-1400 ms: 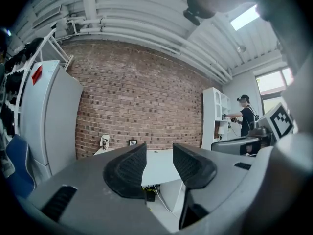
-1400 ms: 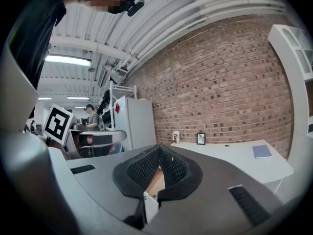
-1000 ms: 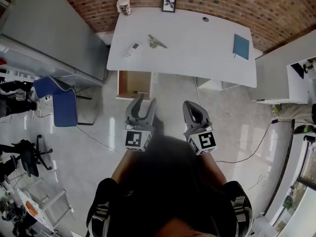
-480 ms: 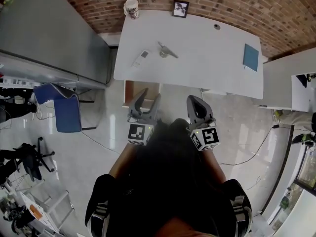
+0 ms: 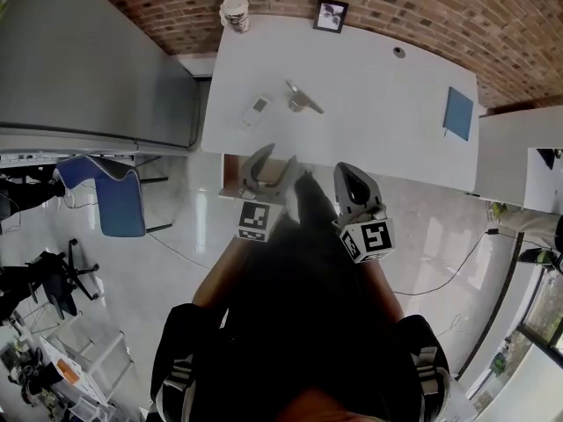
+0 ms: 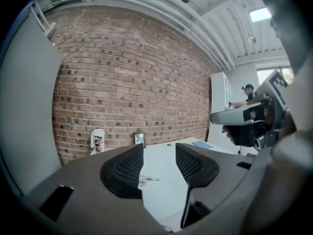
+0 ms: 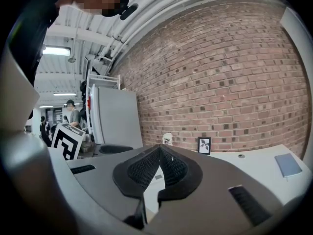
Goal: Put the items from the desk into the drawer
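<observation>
Desk [image 5: 369, 86] ahead: left gripper [image 5: 280, 153] has just been opening, empty; right gripper [image 5: 346, 169] closed.

The left forearm [image 5: 217, 278] and right forearm [image 5: 381, 280] reach forward side by side, each carrying its gripper nearly level with a slight downward tilt. The left gripper [image 5: 274, 161] has its jaws well apart, having just been opening wider, with nothing between them. The right gripper [image 5: 346, 170] has its jaws pressed together at the tips, empty.
</observation>
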